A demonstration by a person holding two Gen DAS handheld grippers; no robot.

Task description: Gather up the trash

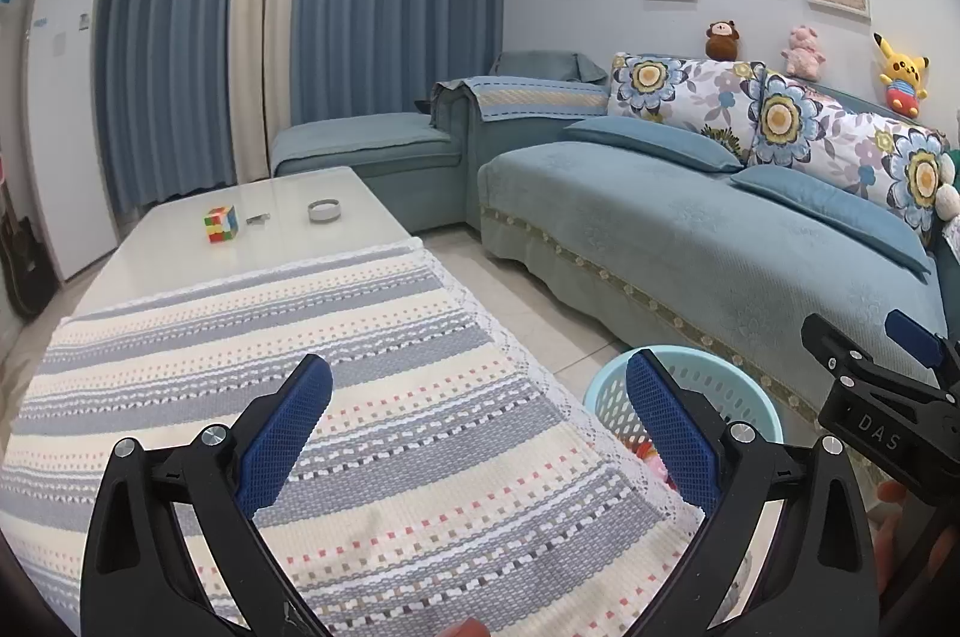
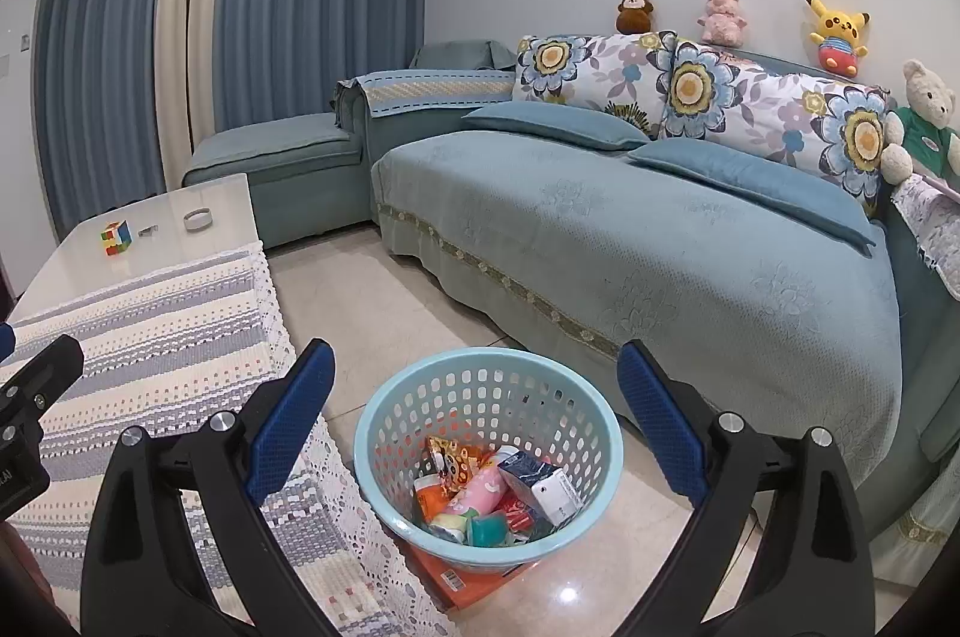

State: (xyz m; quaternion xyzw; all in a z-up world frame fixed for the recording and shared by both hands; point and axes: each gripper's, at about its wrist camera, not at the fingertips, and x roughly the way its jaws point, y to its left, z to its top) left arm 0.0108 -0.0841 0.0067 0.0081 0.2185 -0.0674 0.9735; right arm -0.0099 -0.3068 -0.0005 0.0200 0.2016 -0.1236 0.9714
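A light blue perforated basket (image 2: 487, 379) stands on the floor beside the table; it holds several pieces of trash (image 2: 498, 487): wrappers, small cartons and a pink tube. My right gripper (image 2: 474, 415) is open and empty, above and in front of the basket. My left gripper (image 1: 480, 421) is open and empty over the striped cloth (image 1: 252, 367) on the table. The basket's rim (image 1: 744, 385) shows at the table's right edge in the left wrist view, partly hidden by a finger. The right gripper's body (image 1: 888, 397) shows at the far right there.
A Rubik's cube (image 1: 221, 224), a small metal clip (image 1: 258, 218) and a round white ashtray (image 1: 324, 210) sit on the bare far part of the white table (image 1: 180, 247). A blue sofa (image 2: 660, 247) with cushions and plush toys runs along the right. An orange box (image 2: 474, 583) lies under the basket.
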